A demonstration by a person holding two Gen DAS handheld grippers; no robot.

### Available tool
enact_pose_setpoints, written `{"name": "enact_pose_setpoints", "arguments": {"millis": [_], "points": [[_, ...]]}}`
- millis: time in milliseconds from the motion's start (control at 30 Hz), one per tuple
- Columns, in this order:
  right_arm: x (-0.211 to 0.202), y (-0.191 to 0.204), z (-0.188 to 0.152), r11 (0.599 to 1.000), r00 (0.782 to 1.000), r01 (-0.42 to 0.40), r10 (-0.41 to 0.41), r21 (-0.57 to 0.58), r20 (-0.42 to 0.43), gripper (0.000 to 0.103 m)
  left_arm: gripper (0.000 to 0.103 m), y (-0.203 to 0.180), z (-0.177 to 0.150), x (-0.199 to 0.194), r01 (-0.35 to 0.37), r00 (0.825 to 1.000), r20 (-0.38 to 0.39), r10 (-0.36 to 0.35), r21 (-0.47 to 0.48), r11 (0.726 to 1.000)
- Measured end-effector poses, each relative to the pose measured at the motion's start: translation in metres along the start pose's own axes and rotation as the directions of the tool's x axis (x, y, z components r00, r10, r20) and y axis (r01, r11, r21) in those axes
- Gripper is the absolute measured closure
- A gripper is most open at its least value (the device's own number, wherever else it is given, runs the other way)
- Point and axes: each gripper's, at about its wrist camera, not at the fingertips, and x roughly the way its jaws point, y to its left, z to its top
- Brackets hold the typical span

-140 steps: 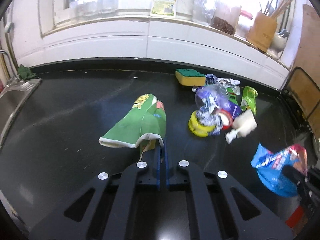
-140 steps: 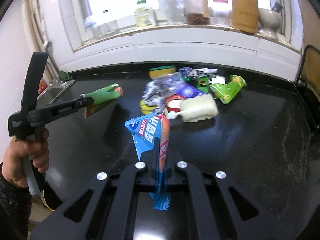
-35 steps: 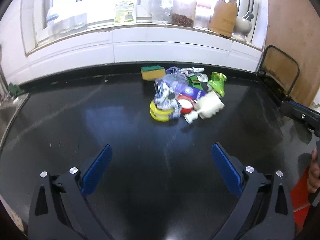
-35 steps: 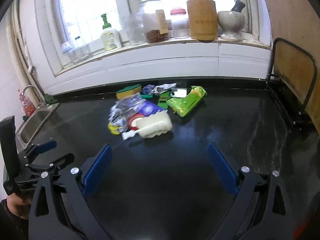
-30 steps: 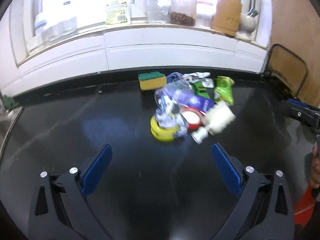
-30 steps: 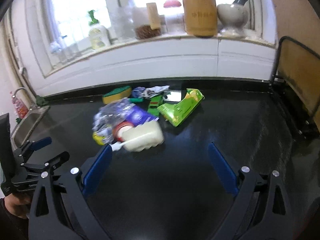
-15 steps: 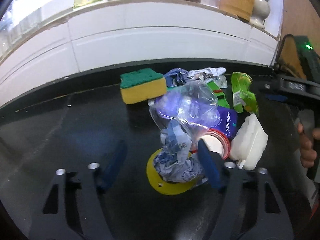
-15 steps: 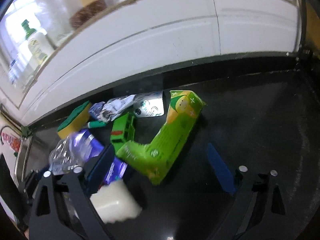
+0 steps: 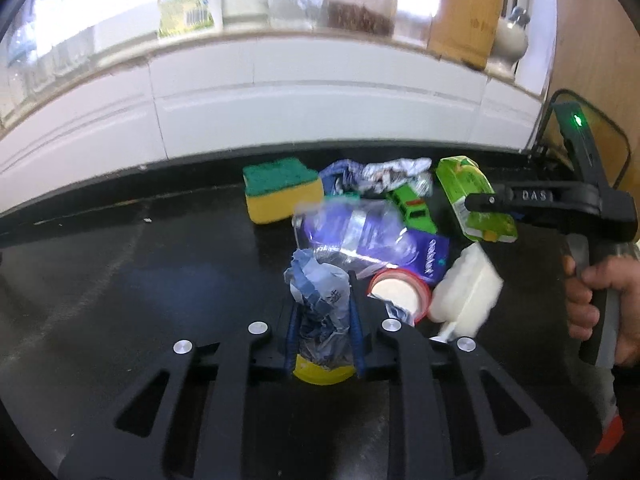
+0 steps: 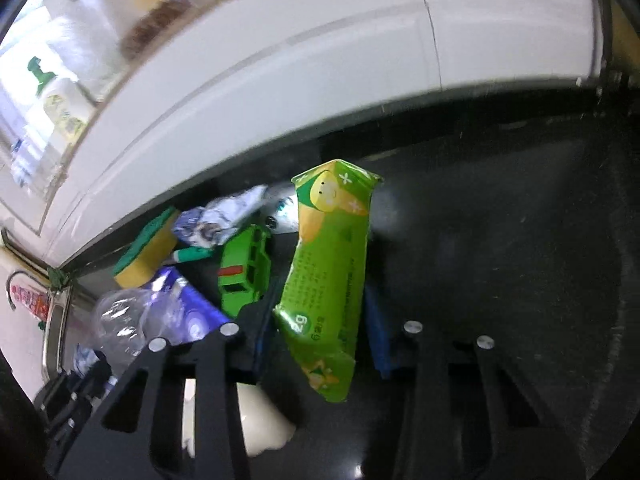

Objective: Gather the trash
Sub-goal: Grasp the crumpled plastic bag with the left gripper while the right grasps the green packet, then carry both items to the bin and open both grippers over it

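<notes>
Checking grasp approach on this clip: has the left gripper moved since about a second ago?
Yes. The left gripper has closed in on the trash pile toward the tiled wall, its jaws just closing around the crumpled blue wrapper.

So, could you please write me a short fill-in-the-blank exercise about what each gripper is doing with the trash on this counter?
1. The left gripper is pinching a crumpled ____ plastic wrapper.
2. The right gripper has a ____ snack packet between its fingers.
3. Beside that packet lies a green toy ____.
4. The sponge has a green top and a ____ body.

Missing words: blue; green; car; yellow
</notes>
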Motion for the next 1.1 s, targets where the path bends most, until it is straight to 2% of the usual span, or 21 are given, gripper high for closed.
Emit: {"name": "enact_pose_setpoints", "arguments": {"millis": [200,333,533,667,867,1100], "points": [[-0.054,0.017,-0.011,0.997,0.999,-0.004,0.008,-0.073,0.051,0.064,0.083,-0.006,-0.001,-0.042,-0.017,0.999,0.033,0.017,0.001,1.000],[-0.092,0.028,-0.032,0.993,0.997,-0.002,0.011,-0.118,0.073,0.064,0.083,-0.010,-0.013,-0.068,-0.029,0.999,0.026,0.029,-0.019,0.999],[-0.147,0.040,-0.089,0.979,0.994,0.019,0.003,-0.202,0.109,0.063,0.083,-0.024,-0.055,-0.104,-0.082,0.997,-0.014,0.082,-0.048,0.995],[-0.174,0.043,-0.132,0.972,0.994,0.013,0.013,-0.236,0.108,0.063,0.083,-0.032,-0.082,-0.124,-0.077,0.997,-0.028,0.075,-0.073,0.994],[-0.195,0.049,-0.177,0.964,0.994,-0.001,0.029,-0.264,0.101,0.063,0.083,-0.047,-0.103,-0.138,-0.056,0.998,-0.040,0.053,-0.069,0.996],[-0.201,0.057,-0.187,0.961,0.993,0.004,0.029,-0.276,0.113,0.063,0.083,-0.048,-0.108,-0.143,-0.057,0.998,-0.034,0.055,-0.073,0.996]]}}
